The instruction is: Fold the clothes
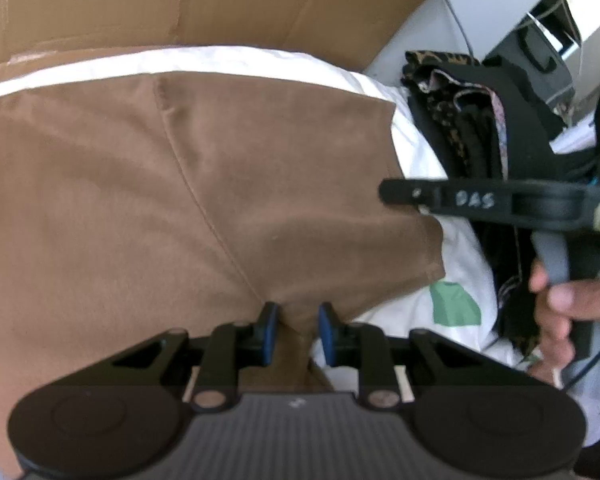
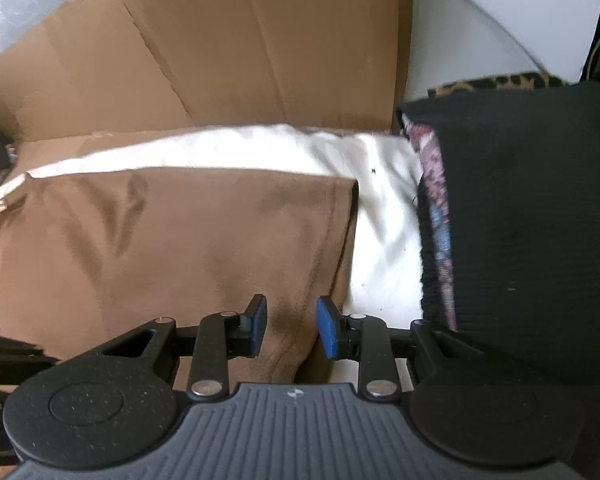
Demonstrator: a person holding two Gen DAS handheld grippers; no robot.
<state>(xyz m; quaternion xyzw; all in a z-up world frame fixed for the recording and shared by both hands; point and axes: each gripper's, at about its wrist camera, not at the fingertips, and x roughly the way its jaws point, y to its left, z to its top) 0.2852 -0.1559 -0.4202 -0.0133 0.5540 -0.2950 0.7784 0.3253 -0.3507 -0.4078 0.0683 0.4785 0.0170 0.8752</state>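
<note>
- Fingers of the left gripper [image 1: 298, 332] pinch a raised ridge of the brown garment [image 1: 148, 200] at its near edge; the right gripper [image 2: 291, 326] stands parted, with cloth between its pads but not pressed.
- Brown garment lies flat on a white sheet [image 2: 384, 240], beside a stack of dark folded clothes [image 2: 532, 232].
- Judged best: keep the left pinch firm and draw the right clear without dragging the fold.
- Handwritten letters on the right gripper's arm [image 1: 476, 199] look like "DAS".
</note>
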